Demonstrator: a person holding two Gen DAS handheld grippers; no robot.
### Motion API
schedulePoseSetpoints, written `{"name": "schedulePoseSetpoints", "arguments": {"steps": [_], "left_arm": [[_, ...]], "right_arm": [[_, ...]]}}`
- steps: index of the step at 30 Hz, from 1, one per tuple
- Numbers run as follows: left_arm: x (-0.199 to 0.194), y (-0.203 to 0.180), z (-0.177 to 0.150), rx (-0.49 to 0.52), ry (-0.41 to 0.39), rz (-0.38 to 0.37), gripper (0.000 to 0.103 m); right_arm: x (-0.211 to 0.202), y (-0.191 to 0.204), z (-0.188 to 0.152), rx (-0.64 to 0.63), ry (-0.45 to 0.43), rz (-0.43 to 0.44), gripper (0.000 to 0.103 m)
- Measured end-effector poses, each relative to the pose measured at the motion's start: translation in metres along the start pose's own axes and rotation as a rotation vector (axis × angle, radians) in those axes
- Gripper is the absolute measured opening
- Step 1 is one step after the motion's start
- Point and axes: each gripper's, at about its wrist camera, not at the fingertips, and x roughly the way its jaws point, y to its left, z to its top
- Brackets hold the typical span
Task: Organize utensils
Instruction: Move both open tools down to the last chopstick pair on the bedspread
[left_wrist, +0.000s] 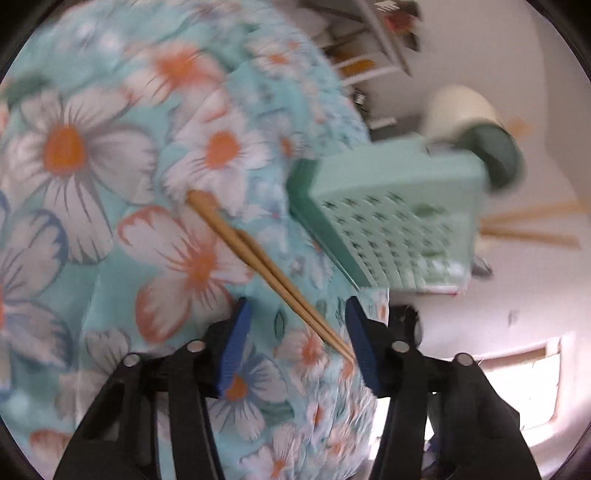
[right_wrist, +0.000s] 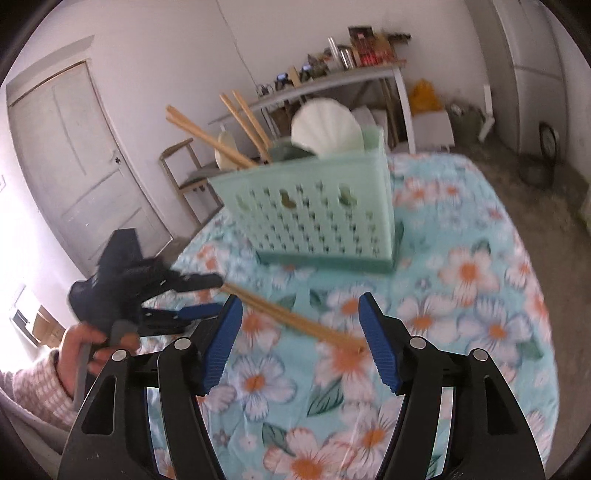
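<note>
1. A tabletop (right_wrist: 480, 229) is covered with a light blue cloth with big white and orange flowers.
2. A pair of wooden chopsticks (right_wrist: 291, 319) lies flat on the cloth, the two sticks side by side and touching.
3. The right gripper (right_wrist: 299, 341) has blue pads and black arms. Its jaws stand apart, and nothing is pinched in them.
4. In the right wrist view, one end of the chopsticks lies just beside the right pad of the right gripper. I cannot tell if it touches the pad.
5. The left gripper (left_wrist: 295, 341) also has its jaws partly apart, with the thin end of the chopsticks (left_wrist: 266, 273) between them.
6. That thin end is very close to one blue pad, but the pads do not squeeze the sticks.
7. A person's hand (right_wrist: 86, 349) in a pink checked sleeve holds the left gripper at the left edge of the right wrist view.
8. A mint green basket (right_wrist: 314, 214) with rows of small holes stands on the cloth, behind the chopsticks and apart from them.
9. More chopsticks (right_wrist: 221, 129) stick up out of the basket, leaning to the left.
10. A white shell-shaped scoop (right_wrist: 327, 129) also pokes up out of the basket.
11. Both views are a bit blurry.
12. Behind the tabletop are a grey door (right_wrist: 74, 166), a wooden chair (right_wrist: 184, 166) and a shelf (right_wrist: 332, 79) with small things on it.
</note>
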Motion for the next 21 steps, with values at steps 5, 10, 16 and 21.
{"name": "schedulePoseSetpoints", "arguments": {"steps": [5, 10, 16, 21], "left_arm": [[0.006, 0.022, 0.008, -0.133, -0.025, -0.037, 0.018], [0.005, 0.031, 0.004, -0.163, -0.049, -0.052, 0.01], [-0.005, 0.023, -0.006, -0.156, -0.065, -0.035, 0.008], [-0.024, 0.022, -0.016, -0.149, -0.034, -0.013, 0.008]], "right_arm": [[0.002, -0.011, -0.008, 0.036, 0.011, 0.029, 0.063], [0.003, -0.021, -0.007, 0.085, 0.011, 0.056, 0.063], [-0.006, -0.03, -0.007, 0.124, -0.007, 0.068, 0.063], [-0.012, -0.033, -0.008, 0.132, -0.011, 0.069, 0.063]]}}
